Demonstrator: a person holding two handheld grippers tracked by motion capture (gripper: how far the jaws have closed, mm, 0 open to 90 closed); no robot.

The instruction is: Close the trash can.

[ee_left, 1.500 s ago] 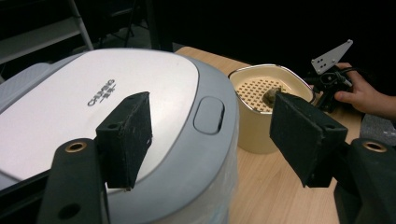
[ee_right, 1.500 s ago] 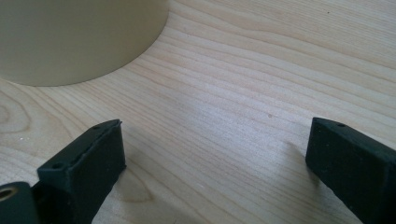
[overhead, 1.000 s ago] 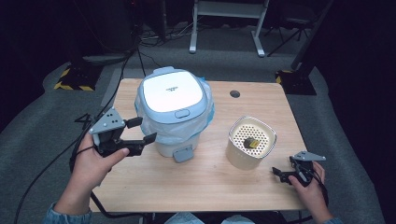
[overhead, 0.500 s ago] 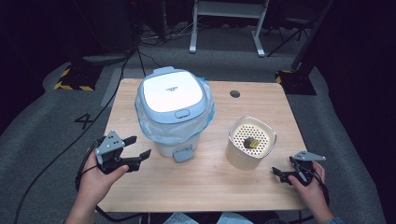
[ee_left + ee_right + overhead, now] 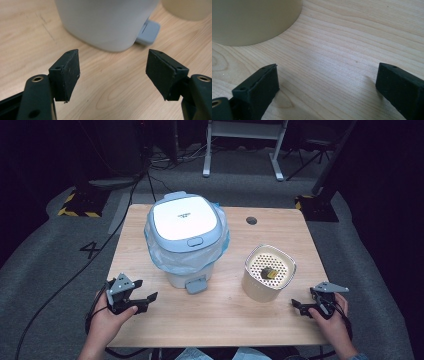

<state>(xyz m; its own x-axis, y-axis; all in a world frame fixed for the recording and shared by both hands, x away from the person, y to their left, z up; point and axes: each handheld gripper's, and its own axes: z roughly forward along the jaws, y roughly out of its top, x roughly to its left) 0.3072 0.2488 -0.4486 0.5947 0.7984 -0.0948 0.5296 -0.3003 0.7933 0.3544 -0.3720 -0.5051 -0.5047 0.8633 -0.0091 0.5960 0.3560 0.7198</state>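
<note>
A white pedal bin (image 5: 185,240) with a pale blue lid (image 5: 184,217) and a blue bag liner stands mid-table; its blue pedal (image 5: 196,285) faces the front edge. My left gripper (image 5: 146,290) sits low at the front left, open and empty. In the left gripper view it (image 5: 112,67) points at the bin's base (image 5: 107,22) and the pedal (image 5: 148,31), a short way off. A cream perforated container (image 5: 269,280) holds a small yellow and dark object (image 5: 270,272). My right gripper (image 5: 302,299) rests open at the front right, and in its own view its jaws (image 5: 327,80) are near the container wall (image 5: 254,20).
The wooden table (image 5: 225,320) has a round cable hole (image 5: 251,220) at the back right. A cable trails from the left gripper over the table's left edge to the dark floor. A white stand (image 5: 240,145) and hazard tape (image 5: 75,210) lie beyond the table.
My left hand has come down from beside the bin's bag to just above the table at the front left, its jaws still open. The right hand has not moved.
</note>
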